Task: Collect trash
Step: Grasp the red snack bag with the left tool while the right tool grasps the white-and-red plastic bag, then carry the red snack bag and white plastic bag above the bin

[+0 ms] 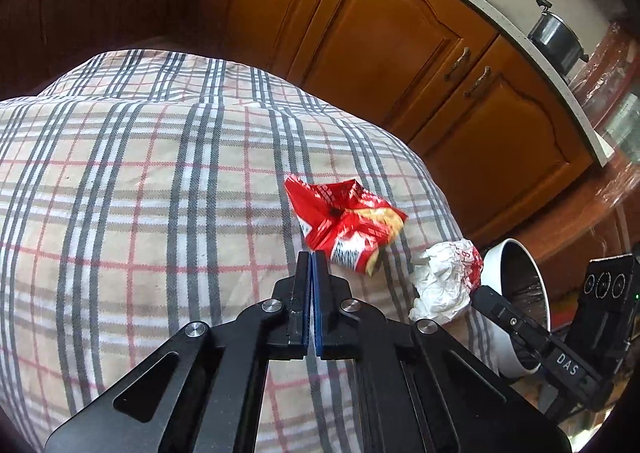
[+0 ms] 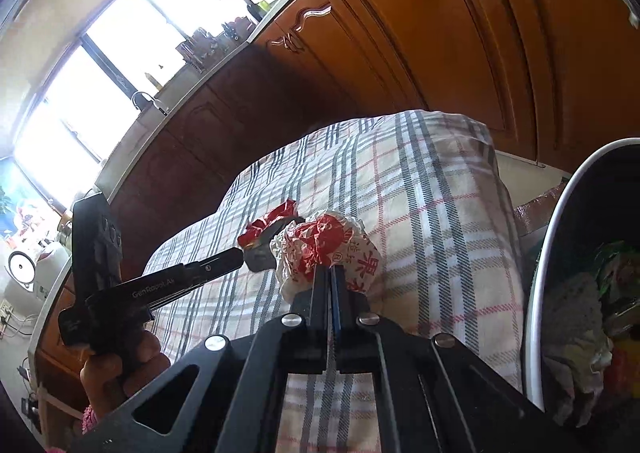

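A crumpled red snack bag (image 1: 348, 225) lies on the plaid cloth (image 1: 140, 181) just beyond my left gripper (image 1: 312, 255), whose jaws are shut with nothing visibly between them. A crumpled white and red paper wrapper (image 1: 444, 281) lies to its right at the cloth's edge. In the right wrist view my right gripper (image 2: 330, 271) is shut on that wrapper (image 2: 324, 249), with the red bag (image 2: 268, 229) behind it. The left gripper (image 2: 234, 257) shows there, its tip touching the bag. A white trash bin (image 2: 536, 293) with trash inside stands at the right.
The plaid cloth (image 2: 432, 189) covers a raised surface. Brown kitchen cabinets (image 1: 400, 45) stand behind it, under a counter with a pot (image 1: 556, 37) and pan. The bin (image 1: 520, 293) sits close to the cloth's right edge. A bright window (image 2: 120, 65) is at the far left.
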Available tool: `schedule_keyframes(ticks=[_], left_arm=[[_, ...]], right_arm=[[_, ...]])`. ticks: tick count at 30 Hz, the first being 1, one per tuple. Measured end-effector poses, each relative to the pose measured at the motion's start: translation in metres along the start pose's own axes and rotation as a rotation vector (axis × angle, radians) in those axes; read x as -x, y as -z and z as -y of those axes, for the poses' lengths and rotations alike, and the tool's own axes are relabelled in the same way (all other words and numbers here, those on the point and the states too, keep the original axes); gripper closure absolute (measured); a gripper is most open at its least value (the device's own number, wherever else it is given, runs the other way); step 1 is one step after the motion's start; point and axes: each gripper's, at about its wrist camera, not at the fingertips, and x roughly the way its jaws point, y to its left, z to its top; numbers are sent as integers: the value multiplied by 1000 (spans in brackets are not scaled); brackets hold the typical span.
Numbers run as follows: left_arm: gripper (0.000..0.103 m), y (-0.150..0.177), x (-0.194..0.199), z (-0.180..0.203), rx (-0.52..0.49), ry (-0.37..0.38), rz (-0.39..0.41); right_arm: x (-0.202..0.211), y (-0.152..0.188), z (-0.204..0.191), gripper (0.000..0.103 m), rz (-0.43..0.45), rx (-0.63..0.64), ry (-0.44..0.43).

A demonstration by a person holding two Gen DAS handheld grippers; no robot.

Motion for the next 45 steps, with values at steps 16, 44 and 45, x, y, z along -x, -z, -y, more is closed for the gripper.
schedule_keyframes(ticks=[16, 44, 45], left_arm=[[29, 1, -6, 35, -87, -127, 40], [101, 87, 48, 57, -196, -165, 51], [101, 91, 50, 60, -200, -163, 49]], right_arm=[[31, 22, -5, 102, 32, 31, 32], [60, 46, -6, 102, 68, 36, 18], [65, 48, -5, 102, 74, 34, 18]])
